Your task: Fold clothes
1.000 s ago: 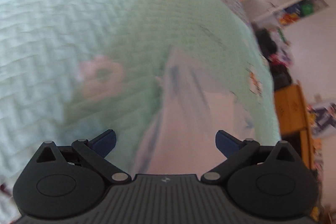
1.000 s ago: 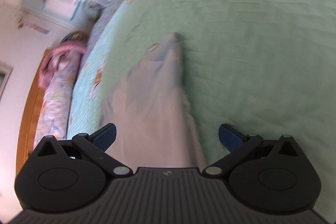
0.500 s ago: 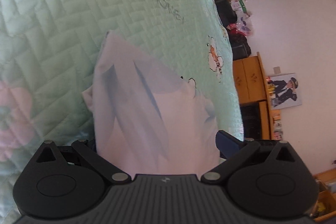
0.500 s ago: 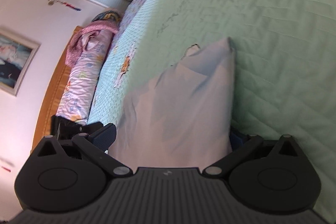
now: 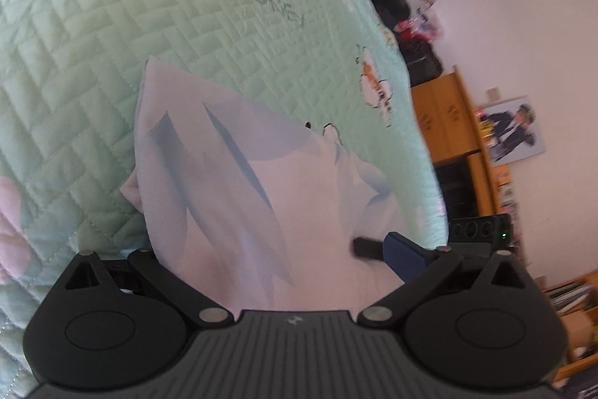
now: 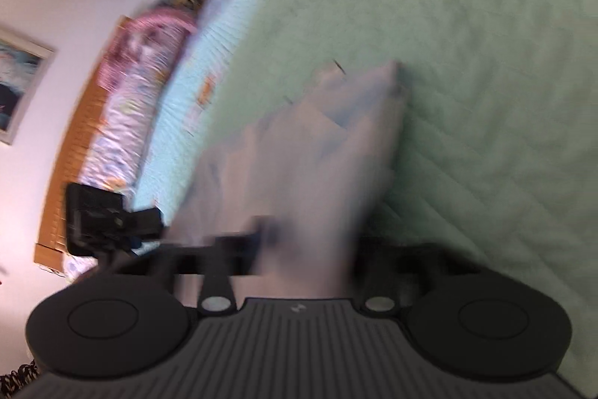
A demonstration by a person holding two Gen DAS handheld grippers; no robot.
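With the pale garment (image 5: 239, 197) lying near the bed (image 5: 112, 25) edge, the right tongs (image 6: 299, 245) were closing on its hem while the left tongs (image 5: 269, 249) stood wide; both should pinch evenly before lifting.

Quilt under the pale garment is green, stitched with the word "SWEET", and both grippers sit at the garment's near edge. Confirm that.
Not quite: the stitching on the green quilt reads "HONEY", as the left wrist view shows. The pale garment does lie on it, with both grippers at its near edge.
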